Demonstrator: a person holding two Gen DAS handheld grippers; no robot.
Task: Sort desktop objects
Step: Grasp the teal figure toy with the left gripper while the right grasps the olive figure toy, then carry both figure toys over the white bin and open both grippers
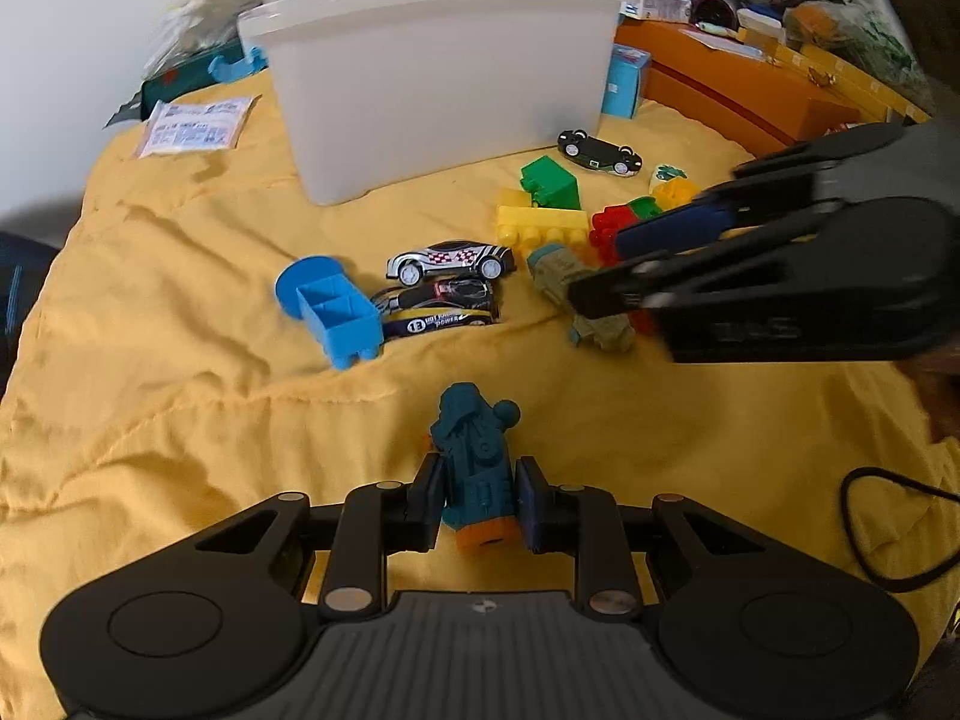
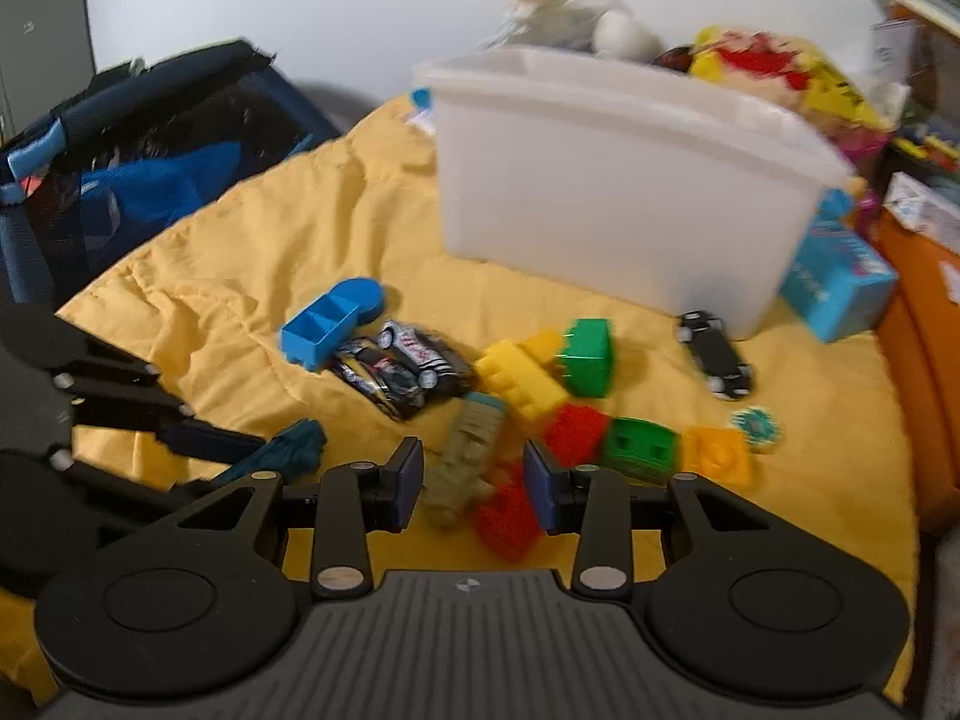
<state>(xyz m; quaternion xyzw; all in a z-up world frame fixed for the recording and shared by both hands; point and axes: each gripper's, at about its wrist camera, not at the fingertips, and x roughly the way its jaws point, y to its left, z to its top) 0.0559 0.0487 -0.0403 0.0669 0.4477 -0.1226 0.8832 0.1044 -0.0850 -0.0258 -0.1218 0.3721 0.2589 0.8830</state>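
Left gripper point(image 1: 479, 501) clamped on teal toy point(image 1: 474, 456), near edge of wrinkled yellow cloth point(image 1: 180, 360); open cloth left. Right gripper point(image 2: 474, 480) unclenched astride tan toy point(image 2: 468, 456), contact unclear in blur. White bin point(image 1: 444, 114) far.

Even, bright indoor light, soft shadows; fisheye edges bending and darkening; right wrist view smearing around the white bin point(image 2: 624, 180).
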